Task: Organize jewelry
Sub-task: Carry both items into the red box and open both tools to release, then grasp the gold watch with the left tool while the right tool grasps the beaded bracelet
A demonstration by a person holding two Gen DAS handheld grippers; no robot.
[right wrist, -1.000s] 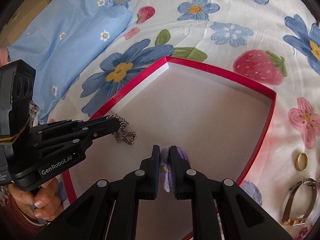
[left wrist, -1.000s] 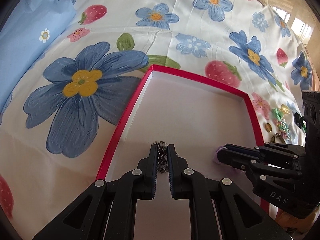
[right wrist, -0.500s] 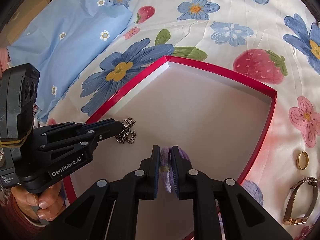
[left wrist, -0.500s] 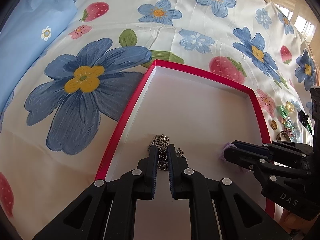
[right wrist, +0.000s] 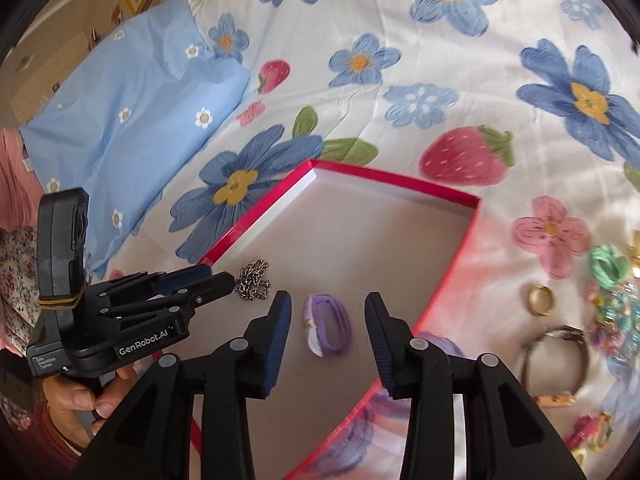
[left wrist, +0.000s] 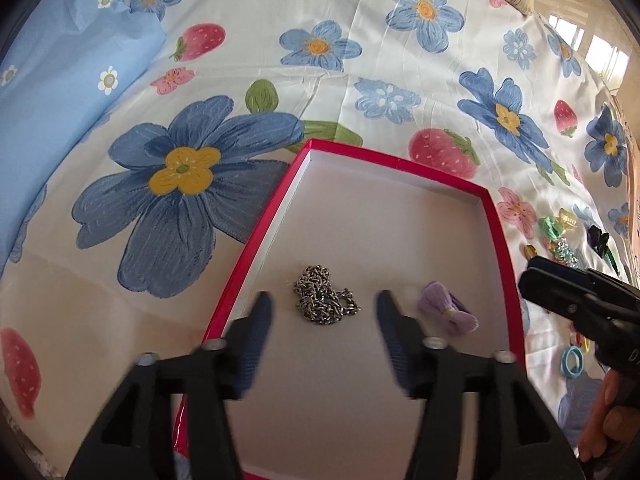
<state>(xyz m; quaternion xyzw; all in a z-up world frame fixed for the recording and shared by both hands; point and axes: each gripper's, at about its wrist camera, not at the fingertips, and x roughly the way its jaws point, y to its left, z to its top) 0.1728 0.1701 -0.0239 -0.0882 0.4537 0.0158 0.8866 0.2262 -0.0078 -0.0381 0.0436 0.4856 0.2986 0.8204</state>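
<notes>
A red-rimmed box (left wrist: pixel 260 236) with a white floor lies on a flowered bedsheet; it also shows in the right wrist view (right wrist: pixel 256 220). A silver chain (left wrist: pixel 322 301) lies bunched on its floor, just ahead of my open, empty left gripper (left wrist: pixel 322 326). A purple bow hair tie (left wrist: pixel 447 313) lies to the chain's right. In the right wrist view the hair tie (right wrist: pixel 326 324) lies between the fingers of my open right gripper (right wrist: pixel 326 322), and the chain (right wrist: pixel 252 285) sits by the left gripper's tips.
Loose jewelry lies on the sheet right of the box: a gold ring (right wrist: pixel 541 300), a watch (right wrist: pixel 556 354), a green hair tie (right wrist: pixel 608 266), glittery pieces (right wrist: pixel 620 316) and a blue ring (left wrist: pixel 574 362). A blue pillow (right wrist: pixel 120 120) lies at the far left.
Both grippers have opened and pulled back. The chain left the left gripper and the purple hair tie left the right one; both now lie on the box floor.
</notes>
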